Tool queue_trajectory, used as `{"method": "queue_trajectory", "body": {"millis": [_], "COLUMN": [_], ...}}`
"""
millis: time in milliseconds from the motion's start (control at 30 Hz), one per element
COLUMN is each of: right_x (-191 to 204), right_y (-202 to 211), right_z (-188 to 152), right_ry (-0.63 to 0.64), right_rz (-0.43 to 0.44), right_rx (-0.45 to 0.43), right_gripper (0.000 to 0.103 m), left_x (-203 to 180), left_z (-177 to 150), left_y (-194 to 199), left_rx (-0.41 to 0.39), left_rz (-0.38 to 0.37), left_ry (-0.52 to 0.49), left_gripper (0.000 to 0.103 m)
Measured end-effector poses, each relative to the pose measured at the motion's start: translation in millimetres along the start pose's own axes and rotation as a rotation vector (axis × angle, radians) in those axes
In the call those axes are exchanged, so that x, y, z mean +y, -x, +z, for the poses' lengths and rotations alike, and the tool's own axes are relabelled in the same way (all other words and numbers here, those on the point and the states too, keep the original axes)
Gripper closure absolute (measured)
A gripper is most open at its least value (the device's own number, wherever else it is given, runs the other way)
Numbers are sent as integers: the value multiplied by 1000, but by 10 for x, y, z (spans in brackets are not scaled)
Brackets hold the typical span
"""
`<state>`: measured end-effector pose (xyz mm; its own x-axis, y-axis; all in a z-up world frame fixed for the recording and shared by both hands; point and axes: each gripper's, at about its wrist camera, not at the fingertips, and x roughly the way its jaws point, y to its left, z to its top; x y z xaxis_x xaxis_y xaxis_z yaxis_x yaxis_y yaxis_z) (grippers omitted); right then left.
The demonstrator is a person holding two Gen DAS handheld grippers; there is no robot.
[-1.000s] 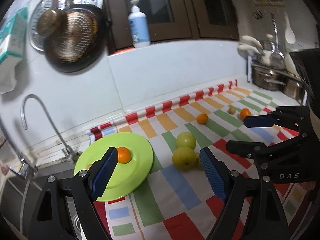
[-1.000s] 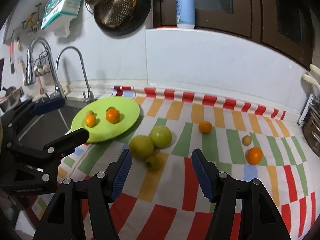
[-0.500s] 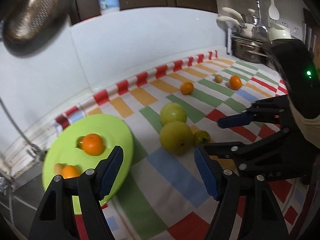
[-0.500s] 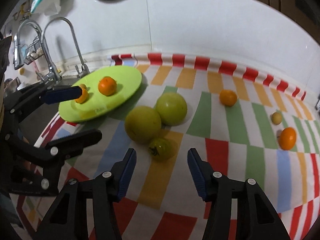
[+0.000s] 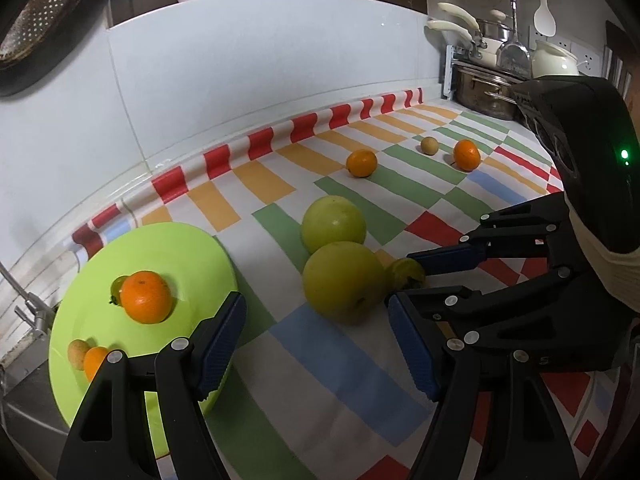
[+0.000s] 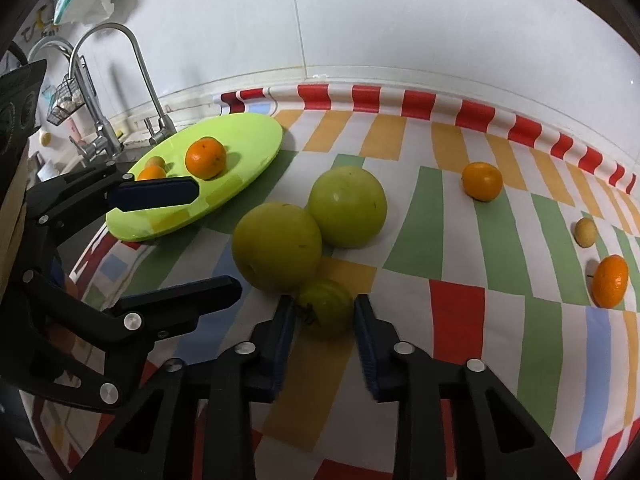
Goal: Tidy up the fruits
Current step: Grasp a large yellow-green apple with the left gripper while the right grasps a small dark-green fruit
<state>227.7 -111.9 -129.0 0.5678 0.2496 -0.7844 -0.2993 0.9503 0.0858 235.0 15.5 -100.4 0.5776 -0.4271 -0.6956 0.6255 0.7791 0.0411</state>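
A small green tomato (image 6: 326, 307) lies on the checked cloth between my right gripper's (image 6: 323, 322) blue pads, which stand close on both sides; I cannot tell if they touch it. It shows partly in the left wrist view (image 5: 406, 273). Two large green fruits (image 6: 277, 246) (image 6: 347, 206) sit just behind it. My left gripper (image 5: 316, 334) is open and empty, low over the cloth in front of the nearer green fruit (image 5: 343, 281). The lime plate (image 5: 182, 248) holds an orange (image 5: 145, 297), a small orange and a small brown fruit.
Two oranges (image 6: 482, 181) (image 6: 610, 281) and a small brown fruit (image 6: 586, 232) lie on the cloth at the right. A tap (image 6: 120, 76) and sink stand left of the plate. Pots (image 5: 486, 90) stand at the far right. The tiled wall runs behind.
Both grippers have moved down and forward toward the green fruits. My right gripper's fingers have narrowed and come around the small green tomato.
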Motion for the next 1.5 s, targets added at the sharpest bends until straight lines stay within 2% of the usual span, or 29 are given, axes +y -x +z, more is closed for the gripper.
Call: {"method": "queue_trajectory", "body": {"millis": [333,533,600,800,1100,1500], "right_x": [-185,-304,-332,-358,-329,-106], "right_y": [168,217,221,262,372,703], "right_z": [-25,-27,-26,-27,8,115], "right_ry": [-41,-78,-90,-108,-116,-63], "right_rz": [-68,-96,-98,-98,-91,-52], "right_rx": [-37,-49,-50,-60,-85,-162], "right_gripper": [73,73,73,72,73,72], "left_x": [-73,-34,-36,-39,-57,-20], "left_z": [124,171,173,167,153,83], "left_y": [-176,-319,-348,-329,-115,504], "left_rx": [26,58,63,73,49,-33], "left_rz": [-20,-36,-38,-33,-3,119], "left_ry": [32,99,113,135,191,295], "left_gripper": [32,45,52,53,53,53]}}
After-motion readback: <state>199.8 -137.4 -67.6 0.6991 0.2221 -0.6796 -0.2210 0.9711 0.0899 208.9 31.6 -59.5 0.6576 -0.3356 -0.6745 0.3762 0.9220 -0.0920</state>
